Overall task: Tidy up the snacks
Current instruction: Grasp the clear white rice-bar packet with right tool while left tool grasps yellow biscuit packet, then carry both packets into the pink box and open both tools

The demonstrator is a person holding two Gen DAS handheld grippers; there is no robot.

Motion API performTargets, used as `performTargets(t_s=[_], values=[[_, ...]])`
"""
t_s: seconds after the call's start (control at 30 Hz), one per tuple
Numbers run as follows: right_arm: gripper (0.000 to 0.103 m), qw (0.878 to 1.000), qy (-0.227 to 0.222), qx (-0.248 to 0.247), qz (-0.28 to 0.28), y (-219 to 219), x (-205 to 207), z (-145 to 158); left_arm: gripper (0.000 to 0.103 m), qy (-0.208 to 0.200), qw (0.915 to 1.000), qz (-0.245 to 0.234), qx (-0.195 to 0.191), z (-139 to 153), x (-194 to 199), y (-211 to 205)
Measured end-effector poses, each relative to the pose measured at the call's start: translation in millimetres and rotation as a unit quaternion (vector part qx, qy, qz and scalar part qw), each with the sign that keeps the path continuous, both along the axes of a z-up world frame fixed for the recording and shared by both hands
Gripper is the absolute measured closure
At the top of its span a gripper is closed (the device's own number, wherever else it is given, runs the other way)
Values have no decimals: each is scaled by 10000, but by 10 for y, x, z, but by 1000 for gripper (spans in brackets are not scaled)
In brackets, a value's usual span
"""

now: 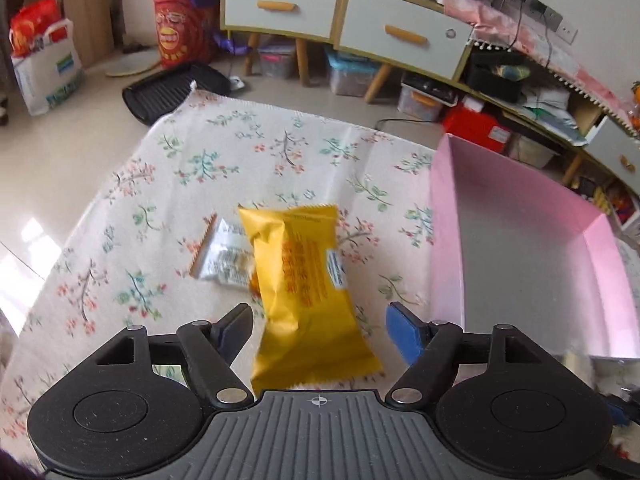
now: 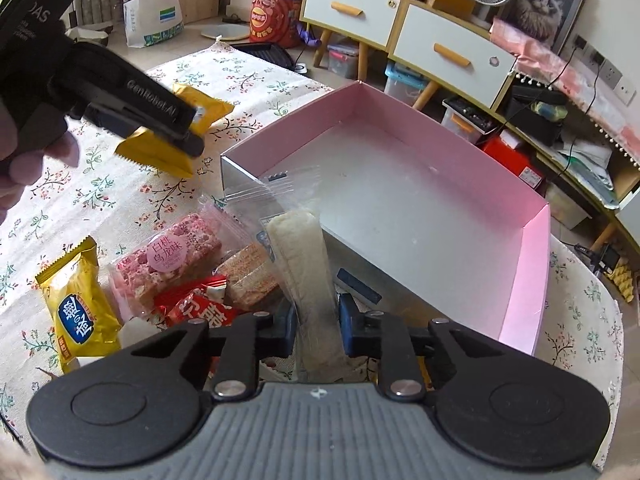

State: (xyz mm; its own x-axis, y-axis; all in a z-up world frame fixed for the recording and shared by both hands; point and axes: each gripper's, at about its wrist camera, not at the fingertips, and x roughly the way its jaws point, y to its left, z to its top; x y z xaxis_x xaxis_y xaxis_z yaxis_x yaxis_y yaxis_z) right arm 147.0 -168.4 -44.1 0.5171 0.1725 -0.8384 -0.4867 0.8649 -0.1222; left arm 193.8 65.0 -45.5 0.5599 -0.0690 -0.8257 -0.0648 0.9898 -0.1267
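A yellow snack packet sits between the fingers of my left gripper, which is open, with a gap on each side of the packet. A white packet lies partly under it on the floral tablecloth. In the right wrist view the left gripper hovers over that yellow packet, left of the pink box. My right gripper is shut on a long white snack in a clear wrapper, held near the box's front-left corner. The box looks empty inside.
Several more snacks lie left of my right gripper: a pink bar, a yellow packet, a red packet and a brown wafer. A person's hand holds the left gripper. A drawer cabinet and floor bins stand beyond the table.
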Motion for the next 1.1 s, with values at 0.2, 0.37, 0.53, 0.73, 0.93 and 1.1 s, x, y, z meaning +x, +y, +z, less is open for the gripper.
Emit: performTargets(t_s=[0.2, 0.37, 0.53, 0.73, 0.93, 1.1], values=[[85, 10000, 2, 40, 16, -19, 10, 10, 41, -6, 9990, 168, 408, -197, 78, 0], [85, 10000, 11, 52, 42, -26, -19, 16, 66, -235, 9979, 175, 586, -184, 4, 16], [86, 10000, -7, 45, 28, -30, -28, 50, 70, -465, 9969, 194, 606, -15, -86, 45], [86, 9998, -159, 133, -41, -60, -62, 177, 70, -898, 9948, 4, 479, 304, -177, -41], [86, 9988, -326, 321, -174, -121, -50, 315, 70, -1172, 9916, -500, 239, 531, -199, -325], [87, 9972, -496, 383, -411, -216, -5, 393, 70, -1164, 9893, -876, 95, 544, -118, -606]])
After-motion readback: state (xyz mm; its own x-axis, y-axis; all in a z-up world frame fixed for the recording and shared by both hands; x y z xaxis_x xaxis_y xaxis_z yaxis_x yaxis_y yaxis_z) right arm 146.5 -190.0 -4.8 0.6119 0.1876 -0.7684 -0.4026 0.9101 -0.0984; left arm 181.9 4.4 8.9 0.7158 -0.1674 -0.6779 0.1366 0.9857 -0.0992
